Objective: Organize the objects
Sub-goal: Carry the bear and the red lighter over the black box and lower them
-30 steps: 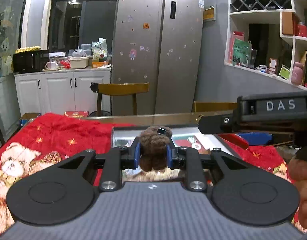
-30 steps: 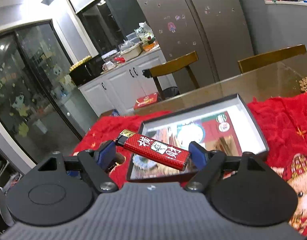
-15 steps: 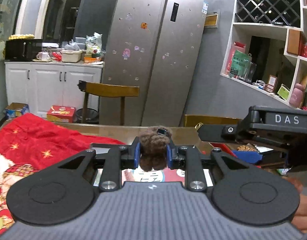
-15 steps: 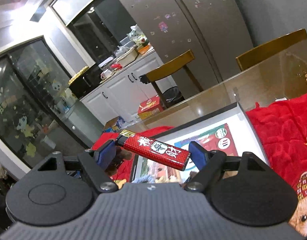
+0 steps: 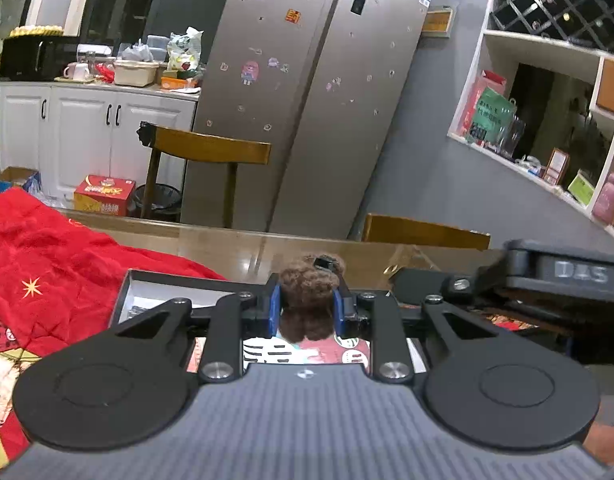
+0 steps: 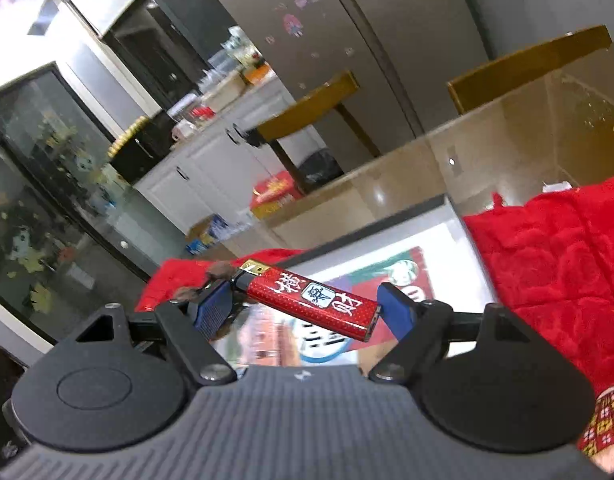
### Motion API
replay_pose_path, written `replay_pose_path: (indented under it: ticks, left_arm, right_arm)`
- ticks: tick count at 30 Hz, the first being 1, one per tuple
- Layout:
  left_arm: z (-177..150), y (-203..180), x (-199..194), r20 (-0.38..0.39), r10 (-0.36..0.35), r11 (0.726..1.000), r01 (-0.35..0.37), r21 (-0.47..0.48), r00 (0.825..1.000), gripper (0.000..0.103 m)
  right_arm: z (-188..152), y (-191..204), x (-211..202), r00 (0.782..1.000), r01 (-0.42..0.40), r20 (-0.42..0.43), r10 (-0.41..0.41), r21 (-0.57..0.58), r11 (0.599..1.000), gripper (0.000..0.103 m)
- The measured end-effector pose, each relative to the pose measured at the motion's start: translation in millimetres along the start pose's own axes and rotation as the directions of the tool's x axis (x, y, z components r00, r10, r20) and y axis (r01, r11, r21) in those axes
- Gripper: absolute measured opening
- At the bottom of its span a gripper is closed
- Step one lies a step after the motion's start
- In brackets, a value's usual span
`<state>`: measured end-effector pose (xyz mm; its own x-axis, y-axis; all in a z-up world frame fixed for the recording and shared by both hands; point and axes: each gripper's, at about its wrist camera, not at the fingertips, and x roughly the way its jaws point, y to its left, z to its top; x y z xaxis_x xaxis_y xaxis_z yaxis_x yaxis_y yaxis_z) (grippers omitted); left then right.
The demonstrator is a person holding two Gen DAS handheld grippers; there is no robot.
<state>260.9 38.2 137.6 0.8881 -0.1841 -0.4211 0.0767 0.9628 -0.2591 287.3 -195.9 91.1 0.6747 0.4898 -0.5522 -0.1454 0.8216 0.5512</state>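
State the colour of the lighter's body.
Red with fine white dots and white characters; the lighter shows best in the right wrist view.

From my left wrist view, the open box (image 5: 125,296) lies straight ahead on the table (image 5: 243,252), its dark rim the only raised edge below me. My left gripper (image 5: 307,308) is full with the brown plush toy (image 5: 309,300). The right gripper (image 5: 547,280) crowds in at the right edge, blocking passage there. Beyond the box the bare tabletop runs free to the far edge, where two chair backs (image 5: 211,146) stand. The red blanket (image 5: 47,248) covers the table's left side, soft and low.
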Motion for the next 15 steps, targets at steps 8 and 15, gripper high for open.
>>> replay_pose_path:
  ticks: [8, 15]
  left_arm:
    - [-32, -2, 37, -0.056, 0.004, 0.996, 0.001, 0.087, 0.998, 0.029]
    - [-46, 11, 72, -0.180, -0.016, 1.000, 0.020, 0.021, 0.984, 0.029]
  right_arm:
    - [-3, -31, 45, 0.992, 0.096, -0.085, -0.094, 0.018, 0.995, 0.080]
    - [-9, -46, 64, 0.982, 0.148, -0.125, -0.144, 0.023, 0.989, 0.080]
